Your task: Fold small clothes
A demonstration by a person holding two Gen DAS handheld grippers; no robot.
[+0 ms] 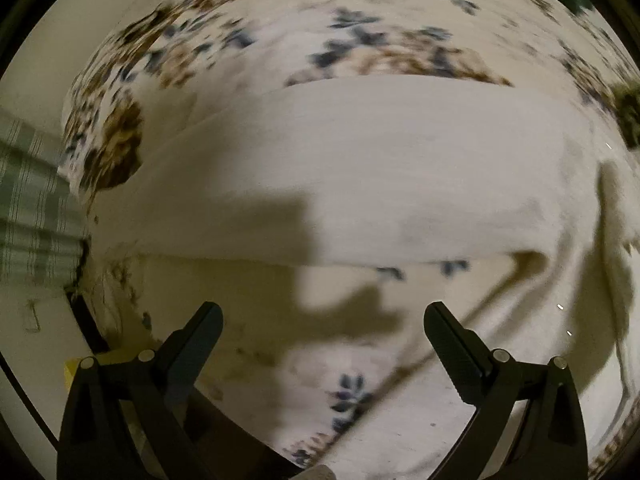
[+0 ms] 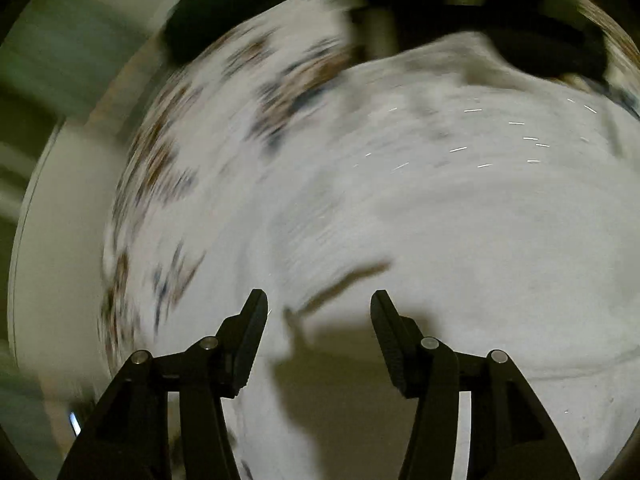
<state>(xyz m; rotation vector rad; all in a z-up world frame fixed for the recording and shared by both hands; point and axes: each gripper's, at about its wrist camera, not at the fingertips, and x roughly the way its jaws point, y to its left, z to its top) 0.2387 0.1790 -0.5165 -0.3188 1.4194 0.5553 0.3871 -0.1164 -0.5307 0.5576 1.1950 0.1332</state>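
A small white garment [image 1: 380,168] lies flat on a floral cloth [image 1: 352,32], folded into a wide band with a straight far edge. My left gripper [image 1: 322,316] is open and empty, just short of the garment's near edge. In the right wrist view the same white garment [image 2: 460,220] fills the frame, blurred by motion, with small glinting specks on it. My right gripper [image 2: 319,300] is open and empty above the garment, its shadow falling on the fabric below.
The floral cloth [image 2: 192,152] covers a table whose left edge drops off. A green checked fabric [image 1: 28,208] lies at the far left. Dark shapes [image 2: 520,40], blurred, stand beyond the garment at the top of the right wrist view.
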